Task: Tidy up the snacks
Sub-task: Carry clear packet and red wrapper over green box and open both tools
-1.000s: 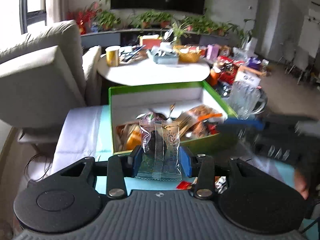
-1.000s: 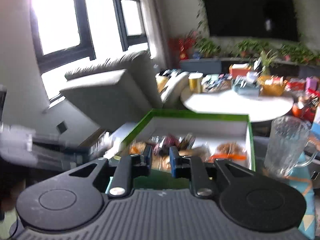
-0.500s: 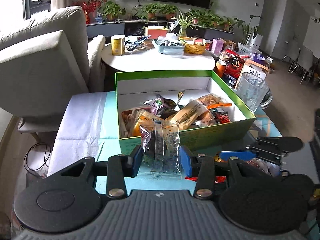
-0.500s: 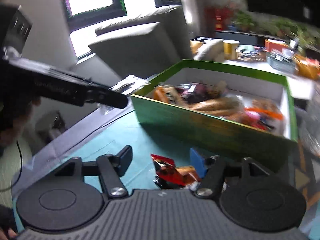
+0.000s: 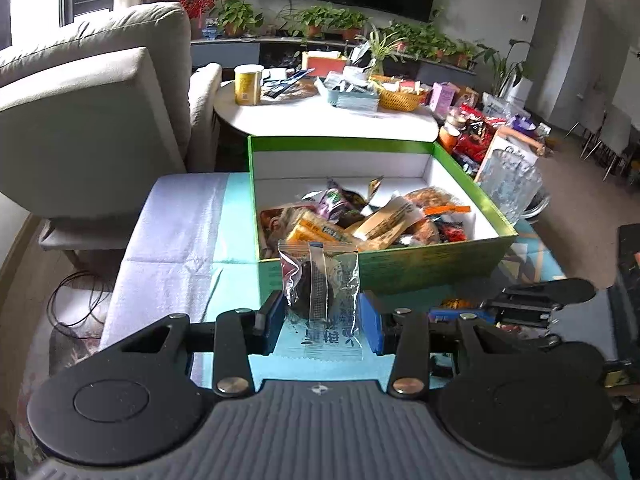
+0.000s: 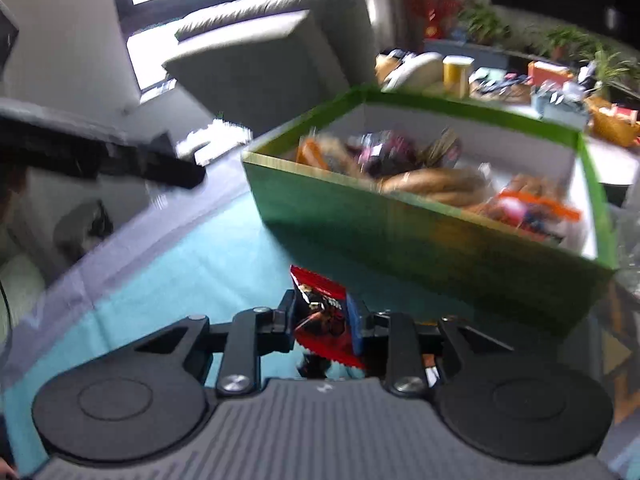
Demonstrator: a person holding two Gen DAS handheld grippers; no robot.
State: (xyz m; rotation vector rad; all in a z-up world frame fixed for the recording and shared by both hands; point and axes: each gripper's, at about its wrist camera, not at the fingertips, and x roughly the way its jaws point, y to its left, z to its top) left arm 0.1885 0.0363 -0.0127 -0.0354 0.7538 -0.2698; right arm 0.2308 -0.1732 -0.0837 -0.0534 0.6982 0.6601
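While both tools are loaded, the step in hand appears to be carrying each packet over the near wall of the box and letting it drop inside.

Left side first. The left tool (image 5: pixel 323 322) is closed on a clear-wrapped snack packet (image 5: pixel 320 296) with a dark round piece inside; the packet stands upright between the blue pads (image 5: pixel 370 326), just short of the near wall of the green box (image 5: pixel 432 262). The box sits on the teal-covered counter (image 5: pixel 236 240) and already holds a loose heap of wrapped snacks (image 5: pixel 372 220), piled toward its near left part. To do this well, lift the packet until its lower edge clears the rim, move forward over the emptier white floor at the far side, then part the pads. The film wrapper is thin and crinkly, so it may cling to one pad; a slight tilt should free it.

Right side. The right tool (image 6: pixel 322 320) grips a red and black snack packet (image 6: pixel 322 312), pinched tightly and crumpled, above the counter near the box's front wall. The view is blurred, so finer detail cannot be read. Further packets seem to lie on the counter beneath this tool. Approach the rim from the right, keeping well apart from the left tool, and release over the open right end. A glass mug (image 5: pixel 508 190) stands just beside the box's right wall; avoid swinging into it.
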